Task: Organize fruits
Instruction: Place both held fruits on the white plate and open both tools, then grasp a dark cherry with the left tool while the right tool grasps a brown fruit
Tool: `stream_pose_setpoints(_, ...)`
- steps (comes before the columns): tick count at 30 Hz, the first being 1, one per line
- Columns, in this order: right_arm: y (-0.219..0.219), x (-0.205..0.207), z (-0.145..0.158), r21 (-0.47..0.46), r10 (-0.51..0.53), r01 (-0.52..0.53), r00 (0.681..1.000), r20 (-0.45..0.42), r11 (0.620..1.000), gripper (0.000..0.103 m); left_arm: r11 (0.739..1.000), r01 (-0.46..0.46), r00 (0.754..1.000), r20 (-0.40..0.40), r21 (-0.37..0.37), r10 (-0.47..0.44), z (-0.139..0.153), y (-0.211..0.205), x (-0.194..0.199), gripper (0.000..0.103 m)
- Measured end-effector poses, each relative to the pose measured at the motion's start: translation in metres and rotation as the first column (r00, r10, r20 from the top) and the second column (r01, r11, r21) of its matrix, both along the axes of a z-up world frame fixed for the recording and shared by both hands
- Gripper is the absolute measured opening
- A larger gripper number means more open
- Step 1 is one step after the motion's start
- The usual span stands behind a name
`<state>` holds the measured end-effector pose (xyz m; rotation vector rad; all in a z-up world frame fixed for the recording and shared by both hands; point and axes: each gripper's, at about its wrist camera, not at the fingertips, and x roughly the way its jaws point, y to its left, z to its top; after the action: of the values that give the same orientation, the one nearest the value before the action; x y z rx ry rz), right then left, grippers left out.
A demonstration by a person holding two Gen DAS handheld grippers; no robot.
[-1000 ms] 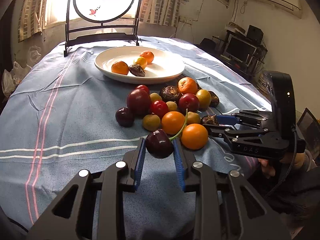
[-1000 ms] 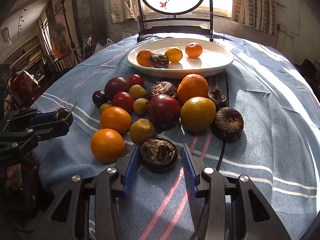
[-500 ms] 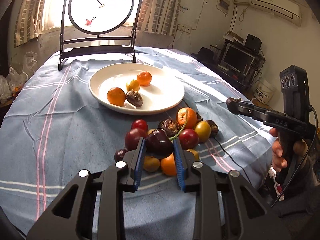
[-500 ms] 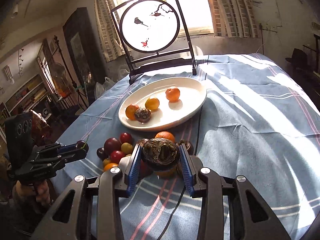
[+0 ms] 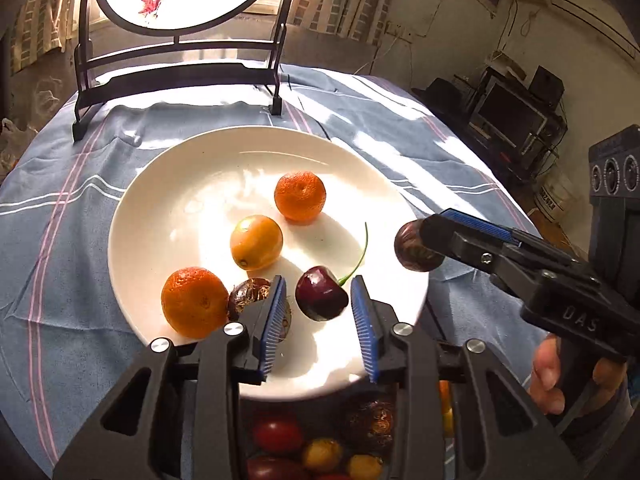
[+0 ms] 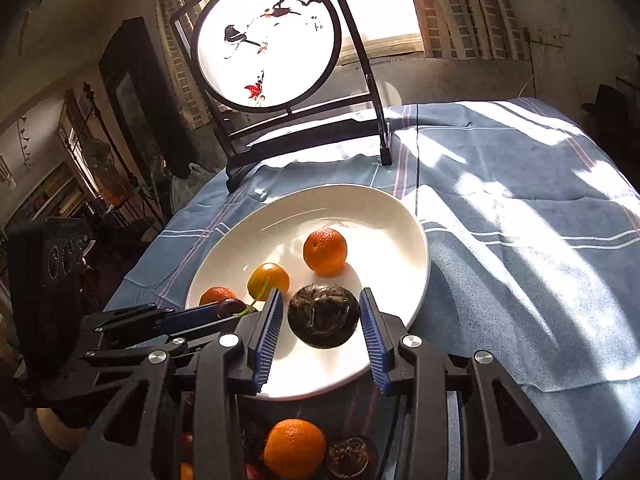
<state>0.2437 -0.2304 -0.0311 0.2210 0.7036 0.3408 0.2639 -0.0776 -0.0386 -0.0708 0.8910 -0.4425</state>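
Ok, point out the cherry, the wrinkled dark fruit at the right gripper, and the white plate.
cherry (image 5: 321, 293): left wrist view, middle of its dark skin.
wrinkled dark fruit (image 6: 323, 316): right wrist view, its creased top.
white plate (image 5: 192, 184): left wrist view, bare inner surface.

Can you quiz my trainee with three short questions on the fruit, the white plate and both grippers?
1. True or false: the left gripper clamps the dark red cherry with green stem.
2. How many fruits already rest on the round white ceramic plate? A two, B four, C six.
3. What lies between the right gripper fingers?

Key:
1. False; its pads stand clear as the jaws open.
2. B: two oranges, a yellow fruit, a dark wrinkled one.
3. A dark wrinkled round fruit, pads clear of it, over the plate.
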Motion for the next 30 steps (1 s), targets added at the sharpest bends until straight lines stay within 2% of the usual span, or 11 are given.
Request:
stream_pose_setpoints(3,-0.003,-0.015,0.007,-0.012,-0.005,0.005,0.999,0.036,1.000,0.053,1.000,-0.010,1.000,0.019,-0.017,0.010,0.003,0.010,-0.010,0.045)
stream_pose_setpoints(5,-0.004,-0.033,0.011,-0.037,-0.003,0.005,0.998,0.064,0.999,0.053,1.000,-0.009,0.998,0.061,-0.030,0.011,0.012,0.020,-0.030,0.057)
stream_pose_setpoints(6,-0.005,-0.045,0.011,-0.046,-0.002,0.006,0.997,0.075,0.999,0.053,0.999,-0.006,0.996,0.086,-0.031,0.008,0.017,0.027,-0.042,0.060)
stream_pose_setpoints(10,-0.014,-0.094,0.006,-0.045,0.002,0.002,0.996,0.091,0.999,0.054,0.999,0.017,0.986,0.165,0.045,-0.024,0.027,0.050,-0.096,0.065)
stream_pose_setpoints(14,-0.022,-0.133,-0.013,-0.049,-0.050,0.056,0.992,0.115,0.997,0.054,0.993,0.005,0.989,0.148,0.114,-0.022,0.011,0.079,-0.136,0.068)
stream_pose_setpoints(18,-0.024,-0.144,-0.021,-0.015,-0.057,0.059,0.992,0.113,0.998,0.055,0.981,0.003,0.995,0.099,0.195,-0.023,-0.016,0.088,-0.149,0.067)
stream_pose_setpoints(21,-0.023,-0.142,-0.023,-0.022,-0.055,0.057,0.993,0.103,0.998,0.055,0.971,0.024,0.996,0.075,0.238,-0.042,-0.026,0.076,-0.146,0.055)
stream_pose_setpoints(23,-0.023,-0.140,-0.026,-0.026,-0.061,0.064,0.994,0.087,0.998,0.055,0.960,0.027,0.996,0.074,0.279,-0.050,-0.030,0.066,-0.140,0.042)
stream_pose_setpoints(24,-0.023,-0.140,-0.026,-0.024,-0.058,0.061,0.994,0.089,0.998,0.055,0.957,0.026,0.997,0.068,0.288,-0.047,-0.033,0.063,-0.135,0.042)
stream_pose_setpoints(26,-0.022,-0.139,-0.028,-0.025,-0.050,0.053,0.995,0.081,0.998,0.055,0.961,0.042,0.998,0.030,0.274,-0.052,-0.036,0.059,-0.125,0.029)
stream_pose_setpoints(30,-0.022,-0.139,-0.029,-0.010,-0.026,0.026,0.997,0.075,1.000,0.055,0.962,0.046,0.998,0.032,0.270,-0.057,-0.036,0.056,-0.124,0.029)
